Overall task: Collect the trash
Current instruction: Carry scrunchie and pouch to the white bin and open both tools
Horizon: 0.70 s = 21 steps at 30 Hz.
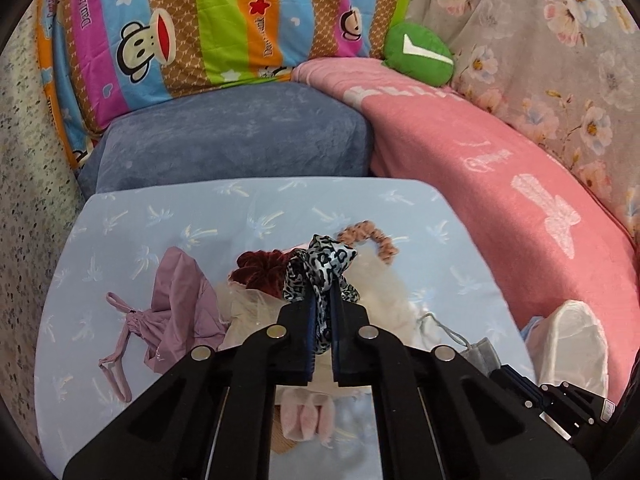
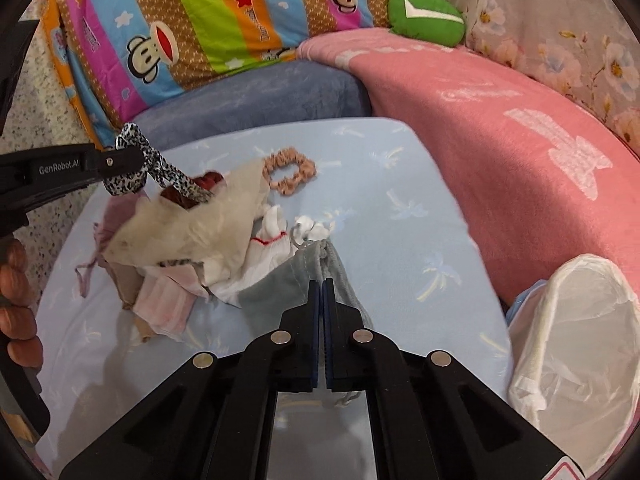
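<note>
My left gripper (image 1: 321, 294) is shut on a black-and-white leopard-print scrunchie (image 1: 326, 264) and holds it above a pile on the light blue table (image 1: 120, 216). From the right wrist view the same scrunchie (image 2: 154, 166) hangs from the left gripper (image 2: 136, 160) over a beige mesh pouch (image 2: 192, 228). My right gripper (image 2: 322, 286) is shut, its tips over a grey drawstring pouch (image 2: 288, 284); whether it pinches the cloth is unclear. A bin lined with a white bag (image 2: 576, 344) stands at the table's right.
The pile holds a dark red scrunchie (image 1: 260, 268), a mauve drawstring bag (image 1: 176, 300), white gloves (image 2: 272, 240) and pink cloth (image 2: 164, 300). A peach scrunchie (image 2: 290, 170) lies farther back. Cushions and a pink blanket (image 2: 480, 120) ring the table.
</note>
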Available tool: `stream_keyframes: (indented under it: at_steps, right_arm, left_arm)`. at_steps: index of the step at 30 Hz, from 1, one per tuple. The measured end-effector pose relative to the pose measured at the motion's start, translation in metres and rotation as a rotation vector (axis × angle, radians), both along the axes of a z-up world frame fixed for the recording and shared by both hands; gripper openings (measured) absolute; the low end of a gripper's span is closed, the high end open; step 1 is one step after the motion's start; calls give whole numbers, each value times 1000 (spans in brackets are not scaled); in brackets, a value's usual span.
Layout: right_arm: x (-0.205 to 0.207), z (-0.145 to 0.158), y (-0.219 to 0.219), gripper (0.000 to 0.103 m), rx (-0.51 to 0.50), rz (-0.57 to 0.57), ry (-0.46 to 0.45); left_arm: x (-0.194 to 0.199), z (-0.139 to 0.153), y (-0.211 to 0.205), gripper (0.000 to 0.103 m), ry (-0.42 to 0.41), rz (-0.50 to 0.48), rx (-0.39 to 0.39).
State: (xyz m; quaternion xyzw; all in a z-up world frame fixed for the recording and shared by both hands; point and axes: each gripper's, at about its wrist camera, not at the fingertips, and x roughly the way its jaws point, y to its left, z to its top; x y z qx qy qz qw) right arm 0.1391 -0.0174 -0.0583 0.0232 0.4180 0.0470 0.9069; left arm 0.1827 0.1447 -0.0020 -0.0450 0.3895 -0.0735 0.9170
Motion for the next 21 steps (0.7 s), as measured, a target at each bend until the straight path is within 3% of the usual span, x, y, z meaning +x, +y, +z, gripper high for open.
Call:
stream_keyframes:
  at_steps: [8,21]
  right_arm:
    - [-28,47,-37,2,28,-61,-97]
    - [-81,80,-136,2,29,-250,-177]
  left_arm:
    - [-25,30,-33,5,-63,-85,-15]
    - [-61,44,-126,5,-82,-285,-45]
